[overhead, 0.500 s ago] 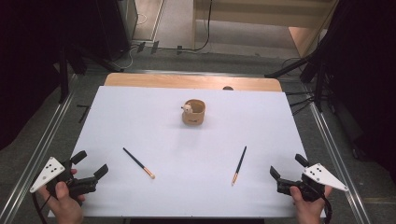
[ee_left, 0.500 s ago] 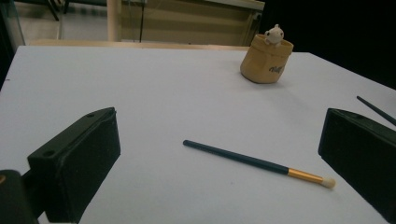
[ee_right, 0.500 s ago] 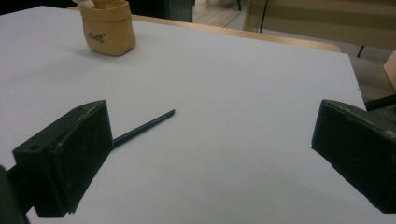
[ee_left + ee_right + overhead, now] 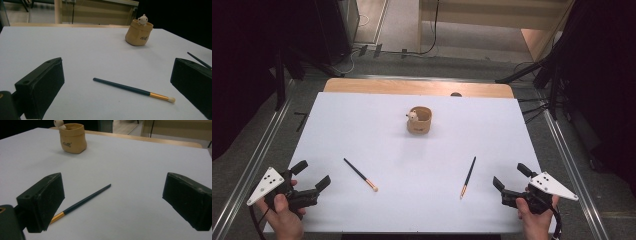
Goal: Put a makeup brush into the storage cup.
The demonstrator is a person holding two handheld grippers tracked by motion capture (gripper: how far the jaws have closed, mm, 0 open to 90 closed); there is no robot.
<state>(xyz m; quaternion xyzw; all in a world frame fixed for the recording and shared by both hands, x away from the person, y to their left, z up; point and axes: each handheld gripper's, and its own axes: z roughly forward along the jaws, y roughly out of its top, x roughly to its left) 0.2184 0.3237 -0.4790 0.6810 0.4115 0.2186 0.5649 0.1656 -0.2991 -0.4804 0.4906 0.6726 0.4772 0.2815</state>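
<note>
A white-covered worktop (image 4: 422, 165) with a bare wooden far edge stands in a dim room with dark stands at both sides. Near its centre sits a small tan fabric pouch (image 4: 419, 120), upright, mouth open, with a white figurine (image 4: 412, 116) at its rim. Two slim dark-handled brushes with gold ferrules lie flat nearer the person, well apart: the left brush (image 4: 360, 175) and the right brush (image 4: 468, 177). The right brush's tip is too small to make out. The left tool (image 4: 311, 182) and right tool (image 4: 508, 181) hover at the near corners, each with jaws spread wide and empty.

Risk: a thin, round handle lying flat may roll or slip from the pads. The light pouch may tip if a brush is pushed against its wall.
</note>
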